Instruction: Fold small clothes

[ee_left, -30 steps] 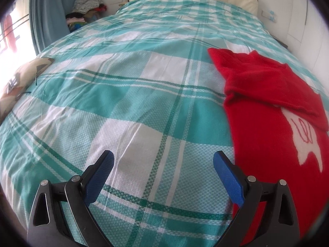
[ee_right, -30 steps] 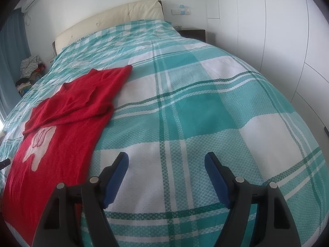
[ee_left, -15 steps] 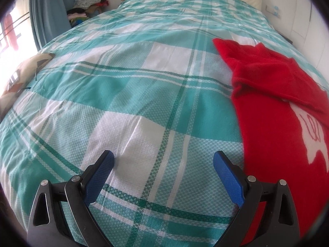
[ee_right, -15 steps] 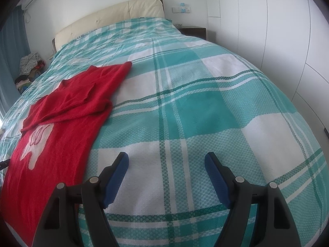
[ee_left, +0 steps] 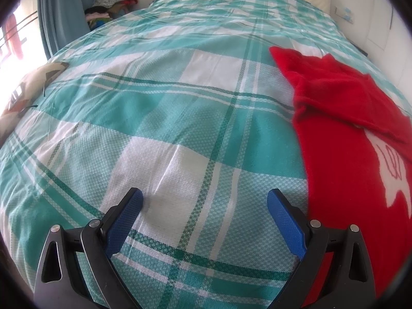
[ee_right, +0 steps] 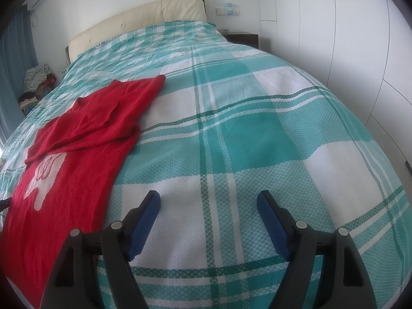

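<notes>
A red sweater [ee_right: 77,139] lies flat on the bed [ee_right: 244,128], on a teal-and-white plaid cover, its upper part folded down over the body just above a white motif [ee_right: 42,177]. In the right wrist view it fills the 9 o'clock side; in the left wrist view the same sweater [ee_left: 347,141] runs down the 3 o'clock edge.

The left gripper [ee_left: 204,198] hangs over bare plaid, jaws spread wide and holding nothing, its right finger just beside the sweater's edge. The right gripper [ee_right: 208,200] is likewise wide and empty over a white square of the cover, the sweater's hem just beside its left finger.

At 12 o'clock sits a cream headboard [ee_right: 144,18]. A heap of clothes [ee_left: 110,2] lies off the bed at 11 o'clock beside a blue curtain [ee_left: 59,13]; a patterned cushion [ee_left: 28,87] rests at 9 o'clock. White wardrobe doors [ee_right: 360,38] stand at 2 o'clock, a dark nightstand [ee_right: 242,38] near them. Nothing lies between either gripper and the sweater.
</notes>
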The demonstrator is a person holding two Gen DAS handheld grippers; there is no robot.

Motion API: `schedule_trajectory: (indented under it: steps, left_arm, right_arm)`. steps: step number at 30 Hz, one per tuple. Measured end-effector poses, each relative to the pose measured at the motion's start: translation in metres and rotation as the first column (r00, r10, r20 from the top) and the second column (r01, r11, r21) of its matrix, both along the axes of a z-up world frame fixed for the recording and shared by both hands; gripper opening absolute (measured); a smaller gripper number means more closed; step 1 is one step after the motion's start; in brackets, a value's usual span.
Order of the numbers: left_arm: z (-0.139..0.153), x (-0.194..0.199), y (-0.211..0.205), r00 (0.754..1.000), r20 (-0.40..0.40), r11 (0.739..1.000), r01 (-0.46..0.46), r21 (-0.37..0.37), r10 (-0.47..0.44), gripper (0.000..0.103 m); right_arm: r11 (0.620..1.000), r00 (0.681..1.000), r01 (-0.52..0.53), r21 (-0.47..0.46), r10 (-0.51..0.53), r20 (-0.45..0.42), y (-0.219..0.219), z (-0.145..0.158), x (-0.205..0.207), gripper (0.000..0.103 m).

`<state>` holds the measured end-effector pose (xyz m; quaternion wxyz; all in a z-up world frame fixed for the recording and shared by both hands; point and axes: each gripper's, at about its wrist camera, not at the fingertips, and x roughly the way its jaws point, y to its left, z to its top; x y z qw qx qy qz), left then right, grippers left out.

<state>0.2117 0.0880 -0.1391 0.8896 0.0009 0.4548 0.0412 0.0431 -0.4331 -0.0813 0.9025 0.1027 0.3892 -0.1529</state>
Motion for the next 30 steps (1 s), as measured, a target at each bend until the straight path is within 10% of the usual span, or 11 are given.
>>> schedule_trajectory:
  steps: [30]
  left_arm:
    - [-0.0019, 0.0014, 0.0013, 1.000, -0.008, 1.000, -0.003, 0.001, 0.003, 0.099]
  right_arm:
    - [1.000, 1.000, 0.000, -0.001, 0.000, 0.000, 0.0003, 0.0003, 0.0000, 0.078]
